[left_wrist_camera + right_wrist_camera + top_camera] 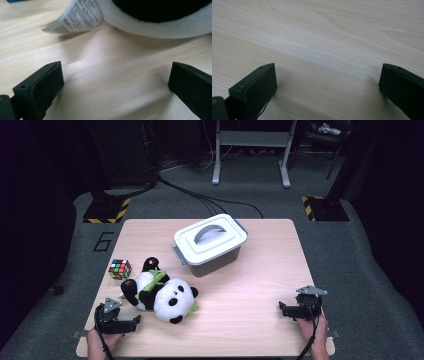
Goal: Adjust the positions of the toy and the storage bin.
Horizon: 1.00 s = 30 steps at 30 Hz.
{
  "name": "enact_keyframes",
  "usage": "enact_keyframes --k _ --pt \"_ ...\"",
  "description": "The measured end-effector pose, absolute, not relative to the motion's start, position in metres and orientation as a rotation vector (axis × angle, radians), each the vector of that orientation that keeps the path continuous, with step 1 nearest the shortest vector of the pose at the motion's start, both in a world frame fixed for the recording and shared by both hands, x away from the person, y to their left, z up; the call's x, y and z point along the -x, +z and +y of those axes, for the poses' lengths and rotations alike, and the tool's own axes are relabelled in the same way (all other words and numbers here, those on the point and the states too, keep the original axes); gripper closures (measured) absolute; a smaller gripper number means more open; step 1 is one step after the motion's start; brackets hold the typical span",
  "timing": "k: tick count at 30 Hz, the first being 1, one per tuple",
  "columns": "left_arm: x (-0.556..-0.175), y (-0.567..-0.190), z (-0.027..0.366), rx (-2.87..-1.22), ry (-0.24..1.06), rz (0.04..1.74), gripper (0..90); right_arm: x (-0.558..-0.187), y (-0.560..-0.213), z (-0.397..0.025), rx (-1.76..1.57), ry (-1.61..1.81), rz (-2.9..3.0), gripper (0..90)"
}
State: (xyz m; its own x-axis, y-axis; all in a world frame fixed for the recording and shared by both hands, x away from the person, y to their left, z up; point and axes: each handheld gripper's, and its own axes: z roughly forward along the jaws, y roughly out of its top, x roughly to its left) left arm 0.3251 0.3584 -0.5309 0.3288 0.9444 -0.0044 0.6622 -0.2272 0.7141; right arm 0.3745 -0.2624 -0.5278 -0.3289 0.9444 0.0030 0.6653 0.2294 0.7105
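Bright tabletop — dark, dim surroundings

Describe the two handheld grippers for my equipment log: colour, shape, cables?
Both the left gripper and the right gripper are black, each with two blocky, flat-faced jaws, a grey three-cornered plate on top and a black cable trailing back toward the person. No sleeves are visible.
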Motion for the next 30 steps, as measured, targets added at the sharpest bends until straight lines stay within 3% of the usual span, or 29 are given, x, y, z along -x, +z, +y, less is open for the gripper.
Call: enact_keyframes --k 30 --pt "-0.325 -0.531 0.359 -1.974 0.581 1.409 0.0 -0.401 -0.474 -0.219 -1.369 0.987 2.226 3.1"
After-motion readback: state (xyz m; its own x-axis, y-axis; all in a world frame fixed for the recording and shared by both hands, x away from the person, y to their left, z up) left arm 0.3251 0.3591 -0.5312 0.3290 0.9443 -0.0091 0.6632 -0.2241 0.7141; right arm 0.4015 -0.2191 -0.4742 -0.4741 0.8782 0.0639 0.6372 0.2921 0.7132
